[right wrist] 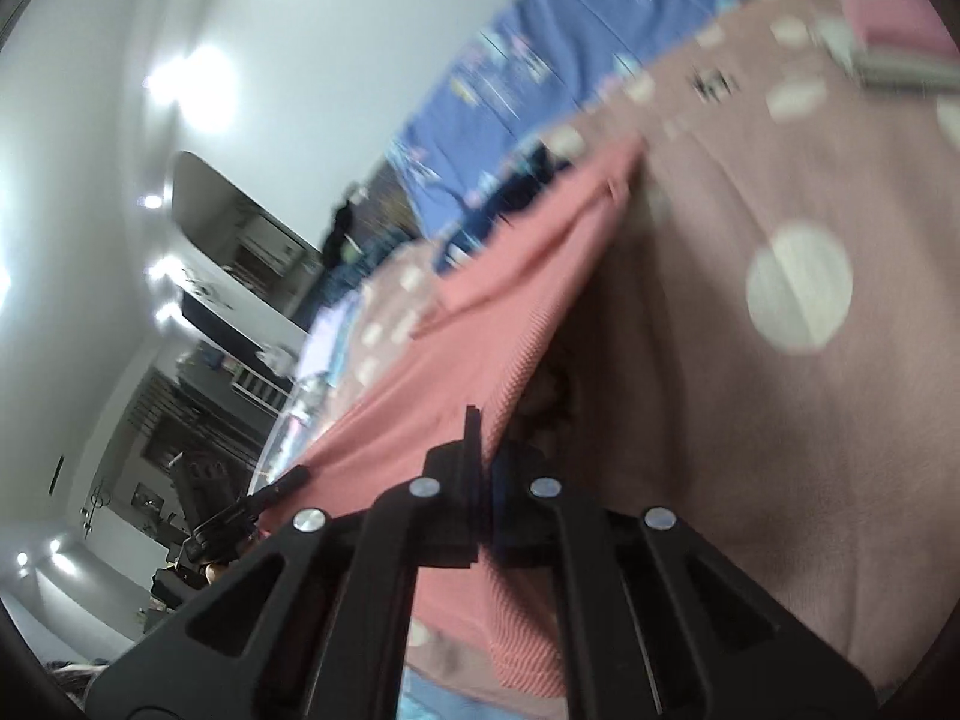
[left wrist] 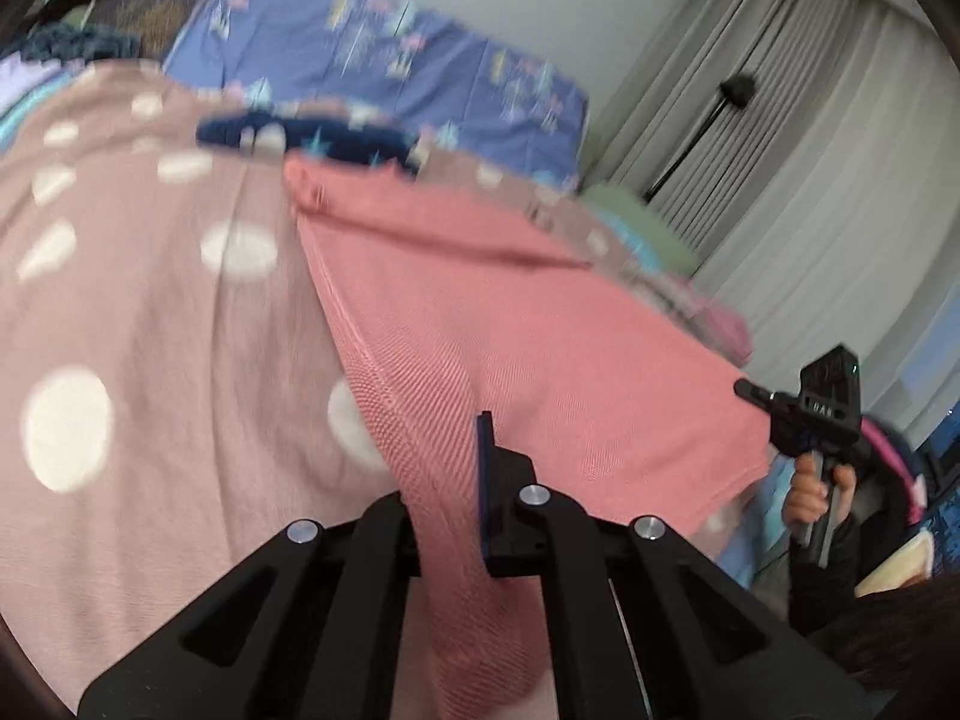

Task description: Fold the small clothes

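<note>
Both grippers hold the same pink knit garment (left wrist: 516,324) over a bed, and both pictures are blurred.

In the left wrist view, the left gripper (left wrist: 447,480) sits at 6 o'clock with its fingers (left wrist: 485,468) closed narrow on a ribbed hem corner of the garment; the cloth passes between them and hangs on below toward the frame's bottom edge. From there the garment stretches away toward 12 o'clock, ending in a folded edge near the centre top, and spreads out toward 3 o'clock. Under it lies a dusty-pink bedspread with white dots (left wrist: 150,300), filling the 9 o'clock half. Beyond the garment, at 12 o'clock, a blue patterned pillow (left wrist: 384,54) leans against the wall, with a dark blue cloth (left wrist: 300,141) just in front of it. Grey curtains (left wrist: 780,138) hang at 2 o'clock. At 4 o'clock the right gripper (left wrist: 810,414) appears, held by a hand (left wrist: 819,489), just beside the garment's far edge.

In the right wrist view, the right gripper (right wrist: 483,468) is at 6 o'clock, its fingers (right wrist: 472,450) pinched together on the garment's ribbed edge (right wrist: 456,372). The cloth runs taut from there up toward 1 o'clock, lifted off the bedspread (right wrist: 780,420), which fills the 3 o'clock side. The blue pillow (right wrist: 540,66) is at 12 to 1 o'clock. At 8 o'clock the left gripper (right wrist: 240,516) is partly visible at the garment's other corner, in front of a dim room with ceiling lights (right wrist: 198,84) at 10 o'clock.
</note>
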The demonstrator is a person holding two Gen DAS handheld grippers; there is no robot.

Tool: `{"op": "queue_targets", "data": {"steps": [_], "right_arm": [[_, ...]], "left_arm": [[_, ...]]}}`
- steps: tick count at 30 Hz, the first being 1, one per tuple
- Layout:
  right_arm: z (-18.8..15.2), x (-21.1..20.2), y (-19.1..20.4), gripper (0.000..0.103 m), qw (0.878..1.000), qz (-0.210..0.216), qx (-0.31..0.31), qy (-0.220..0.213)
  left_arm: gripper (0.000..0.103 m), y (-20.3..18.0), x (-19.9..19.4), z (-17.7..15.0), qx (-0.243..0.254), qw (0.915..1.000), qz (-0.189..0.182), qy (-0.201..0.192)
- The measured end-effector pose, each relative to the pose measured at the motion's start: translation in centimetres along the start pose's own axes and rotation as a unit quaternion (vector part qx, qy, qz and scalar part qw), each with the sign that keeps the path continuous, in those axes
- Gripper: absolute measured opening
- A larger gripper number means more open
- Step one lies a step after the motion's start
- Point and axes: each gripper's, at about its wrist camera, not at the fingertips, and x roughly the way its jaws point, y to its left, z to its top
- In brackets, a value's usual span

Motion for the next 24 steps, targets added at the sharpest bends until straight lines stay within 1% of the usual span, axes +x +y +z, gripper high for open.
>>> {"op": "queue_targets", "data": {"steps": [2, 3, 4, 6, 7, 8, 11, 12, 15, 17, 20, 21, 24], "right_arm": [[0.1, -2.2, 1.9, 0.002, 0.999, 0.024, -0.019, -0.016], [-0.1, -3.2, 2.8, 0.002, 0.999, 0.029, -0.032, -0.024], [-0.4, -4.8, 3.9, 0.002, 0.998, 0.026, -0.051, -0.036], [-1.0, -6.5, 5.2, 0.003, 0.995, 0.005, -0.080, -0.053], [-1.3, -7.0, 5.6, 0.003, 0.993, -0.019, -0.095, -0.061], [-1.5, -6.9, 5.4, 0.003, 0.993, -0.037, -0.097, -0.061], [-1.0, -4.5, 3.3, 0.003, 0.997, -0.041, -0.057, -0.040], [-0.6, -3.1, 2.4, 0.003, 0.998, -0.044, -0.039, -0.032], [0.1, -0.5, 1.3, 0.003, 0.998, -0.057, -0.030, -0.026], [1.4, 1.1, 1.2, 0.003, 0.997, -0.062, -0.032, -0.029], [4.1, 3.1, 1.5, 0.003, 0.996, -0.065, -0.042, -0.044], [5.1, 3.8, 1.6, 0.003, 0.995, -0.068, -0.046, -0.049], [8.4, 7.2, 1.1, 0.003, 0.992, -0.098, -0.062, -0.054]], "left_arm": [[0.001, -1.7, -2.7, 0.9, 0.016, 0.9993, -0.020, -0.027], [0.001, -2.7, -4.0, 1.0, 0.026, 0.9987, -0.023, -0.037], [0.001, -3.5, -5.2, 0.9, 0.035, 0.9981, -0.024, -0.044], [0.001, -5.4, -7.6, 0.5, 0.062, 0.9962, -0.022, -0.058], [0.001, -6.1, -8.3, 0.0, 0.074, 0.9951, -0.018, -0.063], [0.001, -6.4, -8.4, -0.3, 0.079, 0.9950, -0.016, -0.060], [0.002, -5.9, -6.8, -0.9, 0.080, 0.9960, -0.002, -0.038], [0.002, -5.1, -5.5, -0.6, 0.073, 0.9969, 0.006, -0.028], [0.001, -3.1, -2.6, 0.4, 0.046, 0.9989, 0.009, -0.009], [0.001, -2.1, -1.0, 1.4, 0.036, 0.9993, 0.014, -0.001], [0.001, -0.9, 1.1, 3.8, 0.034, 0.9991, 0.025, -0.002], [0.001, -0.3, 1.8, 5.1, 0.032, 0.9991, 0.029, -0.006], [0.001, 1.4, 4.3, 8.5, 0.019, 0.9991, 0.035, -0.013]]}}
